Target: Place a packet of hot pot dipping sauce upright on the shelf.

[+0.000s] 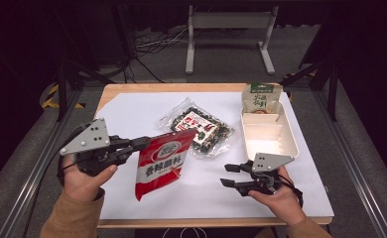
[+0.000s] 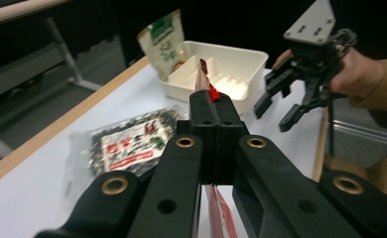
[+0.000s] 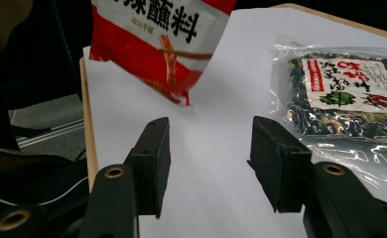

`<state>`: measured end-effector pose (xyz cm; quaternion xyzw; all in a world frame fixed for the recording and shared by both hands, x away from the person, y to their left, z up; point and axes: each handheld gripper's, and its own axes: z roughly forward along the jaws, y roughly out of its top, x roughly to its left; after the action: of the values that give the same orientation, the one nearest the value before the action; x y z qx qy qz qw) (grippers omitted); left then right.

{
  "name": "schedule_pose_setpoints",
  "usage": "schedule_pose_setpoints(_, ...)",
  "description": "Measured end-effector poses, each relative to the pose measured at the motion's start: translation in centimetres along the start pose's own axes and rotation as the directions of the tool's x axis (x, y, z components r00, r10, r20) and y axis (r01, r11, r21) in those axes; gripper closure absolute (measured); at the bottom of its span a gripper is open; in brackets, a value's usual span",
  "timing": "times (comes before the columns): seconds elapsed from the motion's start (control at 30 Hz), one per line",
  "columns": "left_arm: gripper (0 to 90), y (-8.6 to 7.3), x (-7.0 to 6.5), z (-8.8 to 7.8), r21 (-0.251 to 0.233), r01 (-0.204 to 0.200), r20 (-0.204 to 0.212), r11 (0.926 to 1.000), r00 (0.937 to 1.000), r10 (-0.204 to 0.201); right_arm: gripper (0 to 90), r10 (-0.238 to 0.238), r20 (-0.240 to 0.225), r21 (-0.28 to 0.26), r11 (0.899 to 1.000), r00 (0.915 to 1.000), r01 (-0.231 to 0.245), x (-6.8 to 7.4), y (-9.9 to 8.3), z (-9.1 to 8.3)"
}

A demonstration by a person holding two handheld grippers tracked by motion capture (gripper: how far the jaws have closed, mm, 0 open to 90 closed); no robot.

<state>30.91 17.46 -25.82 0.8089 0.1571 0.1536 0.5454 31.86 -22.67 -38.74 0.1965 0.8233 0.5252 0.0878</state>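
Red packet (image 1: 162,161): you have a flat red and white sachet with black Chinese print and an oval logo near its top; it hangs tilted, lifted clear of the white sheet (image 1: 132,114), its lower corner low over the paper.
Your left gripper (image 1: 144,143): jaws clenched on the packet's upper edge; in the left gripper view the red film pokes out past the pressed-together pads (image 2: 226,119).
Your right gripper (image 1: 227,174): jaws apart with nothing between them, low over the bare sheet, near the packet's lower end; the right gripper view shows white paper in the gap.
Clear bag (image 1: 201,126): dark dried contents, red and white label, flat on the sheet just behind the red packet.
White tray (image 1: 290,134): at your right, with a green pouch (image 1: 261,96) leaning at its far end.
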Motion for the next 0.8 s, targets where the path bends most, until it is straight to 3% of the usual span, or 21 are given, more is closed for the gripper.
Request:
schedule_pose_setpoints(0.2,90.0,0.8,-1.0,2.6,-0.025,-0.017,0.074,0.9996,0.9971,0.018,45.8,0.004,-0.011,-0.005,1.000,0.9999,-0.004,0.1,0.4,0.3)
schedule_pose_setpoints(0.33,90.0,1.1,-1.3,3.9,-0.047,-0.005,0.117,0.9989,0.9931,0.010,43.0,-0.003,-0.005,-0.012,1.000,1.0000,0.003,0.1,0.6,0.5)
schedule_pose_setpoints(0.53,90.0,1.6,-1.7,5.5,-0.054,-0.011,0.127,0.9985,0.9917,0.017,41.4,-0.007,0.010,-0.007,1.000,0.9999,0.007,-0.4,0.5,0.8)
schedule_pose_setpoints(0.8,90.0,2.1,-2.3,7.2,-0.062,-0.019,0.179,0.9979,0.9834,0.030,36.4,-0.003,-0.001,-0.021,1.000,1.0000,0.003,-0.6,0.1,1.8)
